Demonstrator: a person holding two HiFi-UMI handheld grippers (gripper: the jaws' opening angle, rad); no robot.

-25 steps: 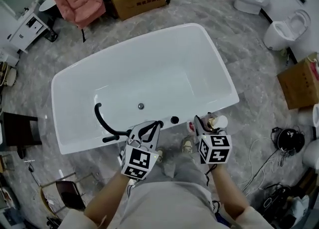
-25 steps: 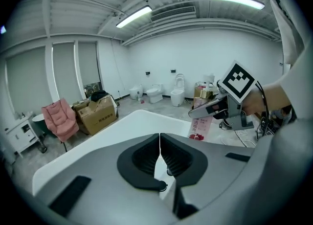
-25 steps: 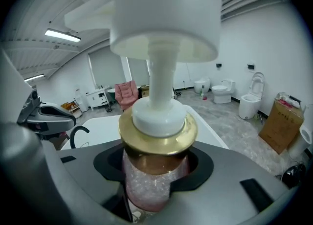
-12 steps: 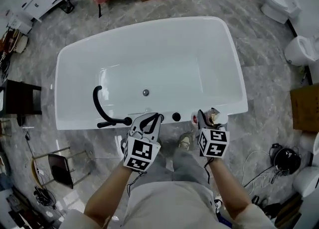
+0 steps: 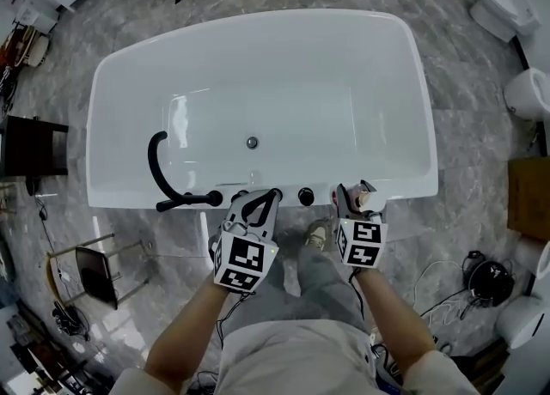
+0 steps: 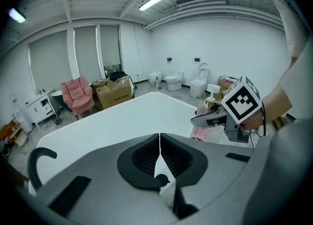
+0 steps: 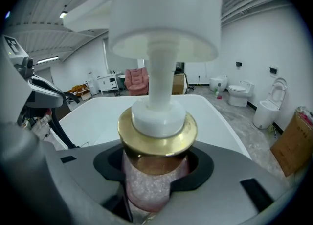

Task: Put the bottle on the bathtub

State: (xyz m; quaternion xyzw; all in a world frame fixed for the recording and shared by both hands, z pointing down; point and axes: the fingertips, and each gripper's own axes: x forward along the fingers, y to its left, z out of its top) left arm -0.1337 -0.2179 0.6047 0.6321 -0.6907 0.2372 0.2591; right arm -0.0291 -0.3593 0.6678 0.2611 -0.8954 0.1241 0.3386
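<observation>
both hands have dropped toward the near rim of the bathtub (image 5: 258,28), right tongs (image 7: 149,190) still clamped on the pump bottle (image 7: 156,141) by the rim's near right corner, left tongs (image 6: 159,143) closed and empty, so set-down looks close.

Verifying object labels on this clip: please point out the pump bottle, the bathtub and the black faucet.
pump bottle (image 7: 157,138): right gripper view, on its gold collar.
bathtub (image 5: 387,101): head view, on its right inner wall.
black faucet (image 5: 152,168): head view, on its curved spout.
</observation>
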